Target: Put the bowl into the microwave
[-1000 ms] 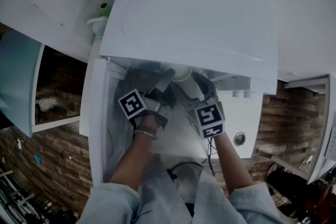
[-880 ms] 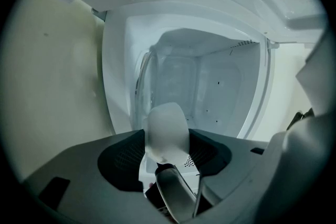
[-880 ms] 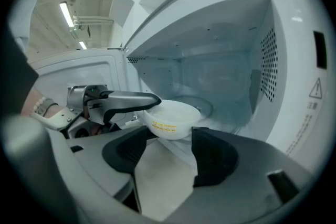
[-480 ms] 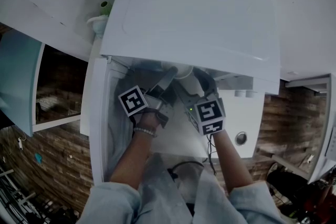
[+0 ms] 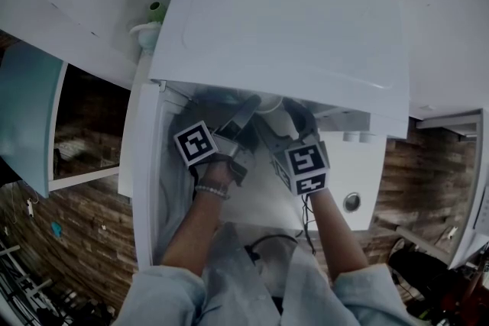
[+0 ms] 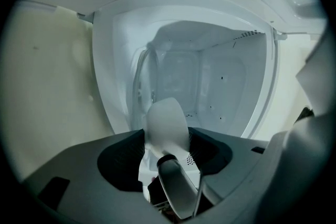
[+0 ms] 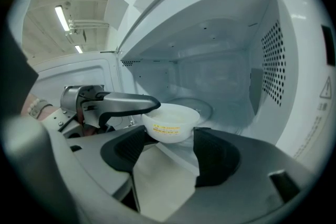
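1. Our left gripper is clamped on the rim of the bowl, at the mouth of the microwave, short of the turntable.
2. Our right gripper has just been opening; its jaws stand wide, clear of the bowl.
3. Risk: a one-sided rim grip may let the bowl tilt or slip.

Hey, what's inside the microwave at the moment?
A glass turntable sits further back, and the bowl is at the mouth, its rim pinched by the left hand-held gripper. The bowl hides the turntable's near edge and whatever lies under it.
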Demonstrator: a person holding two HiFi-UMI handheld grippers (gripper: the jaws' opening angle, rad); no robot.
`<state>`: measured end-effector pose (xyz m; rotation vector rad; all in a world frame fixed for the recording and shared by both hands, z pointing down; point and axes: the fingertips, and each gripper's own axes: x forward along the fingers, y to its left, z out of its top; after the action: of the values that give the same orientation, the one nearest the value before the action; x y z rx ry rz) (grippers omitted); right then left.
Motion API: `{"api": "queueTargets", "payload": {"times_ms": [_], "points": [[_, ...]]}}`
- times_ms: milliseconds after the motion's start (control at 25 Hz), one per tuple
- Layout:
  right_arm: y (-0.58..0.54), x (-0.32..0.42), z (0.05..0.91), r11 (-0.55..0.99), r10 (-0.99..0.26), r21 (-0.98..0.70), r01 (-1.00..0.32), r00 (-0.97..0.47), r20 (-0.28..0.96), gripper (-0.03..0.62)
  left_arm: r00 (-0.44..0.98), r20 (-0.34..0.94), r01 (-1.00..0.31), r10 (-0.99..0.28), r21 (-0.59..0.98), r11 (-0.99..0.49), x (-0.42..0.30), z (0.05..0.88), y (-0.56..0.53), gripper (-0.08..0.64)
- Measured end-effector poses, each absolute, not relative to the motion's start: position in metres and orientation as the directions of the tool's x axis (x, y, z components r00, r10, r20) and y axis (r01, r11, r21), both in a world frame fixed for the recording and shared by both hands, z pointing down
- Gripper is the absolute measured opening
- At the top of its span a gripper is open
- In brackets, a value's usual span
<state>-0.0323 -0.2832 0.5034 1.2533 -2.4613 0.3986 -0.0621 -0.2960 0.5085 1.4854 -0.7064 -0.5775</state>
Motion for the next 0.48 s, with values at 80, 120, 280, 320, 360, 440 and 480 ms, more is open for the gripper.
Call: {"api": "queueTargets", "payload": {"times_ms": [80, 120, 280, 320, 360, 440, 480], "points": [[-0.283, -0.033, 0.504, 0.573, -0.716, -0.083, -0.816, -0.547, 0.434, 0.301, 0.677, 0.072, -0.079, -0.733, 0.997, 0.025, -0.063, 0.51, -0.295, 0.252], [-0.282, -0.034, 0.505, 0.572, -0.715, -0.083, -0.816, -0.545, 0.438, 0.302, 0.675, 0.074, -0.079, -0.734, 0.997, 0.028, -0.063, 0.51, -0.294, 0.252], [-0.281, -0.033, 0.508, 0.567, -0.716, -0.072, -0.821, -0.534, 0.451, 0.301, 0.677, 0.083, -0.082, -0.731, 0.996, 0.037, -0.063, 0.511, -0.294, 0.241], [-0.282, -0.032, 0.508, 0.561, -0.719, -0.068, -0.825, -0.526, 0.454, 0.301, 0.682, 0.087, -0.087, -0.726, 0.996, 0.038, -0.062, 0.511, -0.293, 0.239], [-0.283, -0.03, 0.508, 0.551, -0.726, -0.063, -0.832, -0.515, 0.456, 0.297, 0.69, 0.091, -0.093, -0.718, 0.995, 0.036, -0.061, 0.511, -0.292, 0.238], [-0.287, -0.026, 0.509, 0.531, -0.736, -0.055, -0.846, -0.493, 0.464, 0.268, 0.704, 0.097, -0.102, -0.704, 0.994, 0.034, -0.059, 0.512, -0.288, 0.238], [-0.288, -0.023, 0.512, 0.524, -0.736, -0.057, -0.85, -0.486, 0.471, 0.265, 0.706, 0.099, -0.104, -0.702, 0.994, 0.035, -0.059, 0.512, -0.286, 0.238]]}}
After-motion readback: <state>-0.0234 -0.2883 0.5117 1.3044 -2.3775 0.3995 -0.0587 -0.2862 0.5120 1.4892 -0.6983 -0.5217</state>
